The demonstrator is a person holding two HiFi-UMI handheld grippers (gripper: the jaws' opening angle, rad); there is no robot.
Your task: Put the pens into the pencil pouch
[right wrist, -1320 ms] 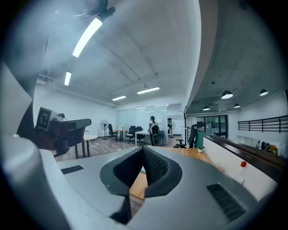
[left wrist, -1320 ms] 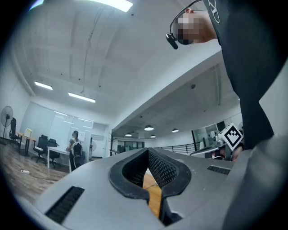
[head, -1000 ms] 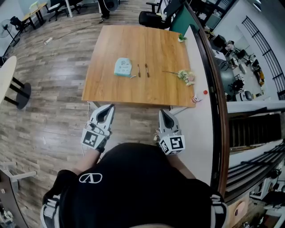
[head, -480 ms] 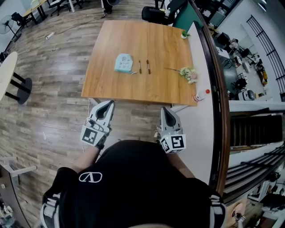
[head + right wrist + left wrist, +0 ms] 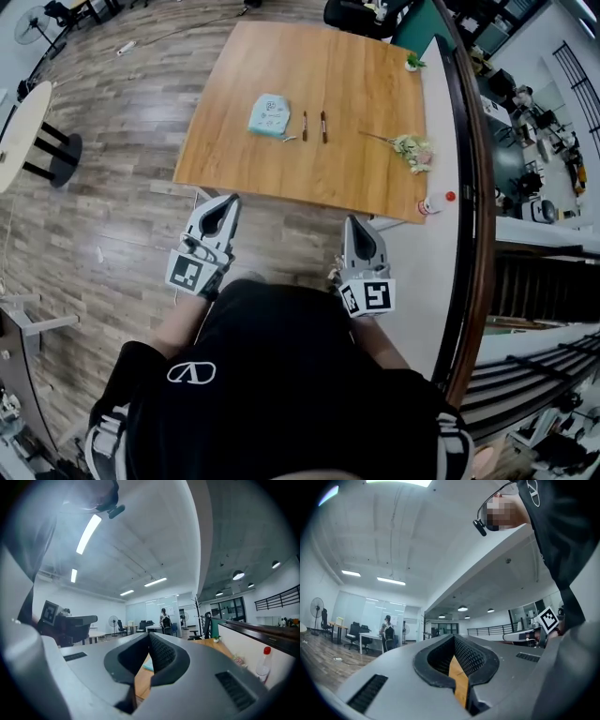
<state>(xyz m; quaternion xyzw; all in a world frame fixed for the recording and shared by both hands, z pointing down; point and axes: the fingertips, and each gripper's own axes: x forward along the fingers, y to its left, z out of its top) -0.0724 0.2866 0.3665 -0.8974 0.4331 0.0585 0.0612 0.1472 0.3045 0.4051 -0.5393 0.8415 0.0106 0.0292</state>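
**Pens untouched, both grippers well short of the table**

The pens (image 5: 323, 127) lay side by side on the table (image 5: 356, 75), just right of the pouch (image 5: 269, 114) and apart from it. A sprig of flowers (image 5: 412, 148) sat farther right, near the table's edge.

The left gripper (image 5: 226, 201) and right gripper (image 5: 355, 225) were held out in front of the person, short of the table's near edge. Both were clenched tight with nothing between the jaws.

So I'd call this the approach step; nothing had gone in yet. The next move probably needs the person right up at the table and a gripper opened over a pen. I couldn't tell if the pouch was unzipped.

Writing-wise: the pouch print was too small to read, the shirt (image 5: 281, 394) had only a logo, and the grippers had square markers.
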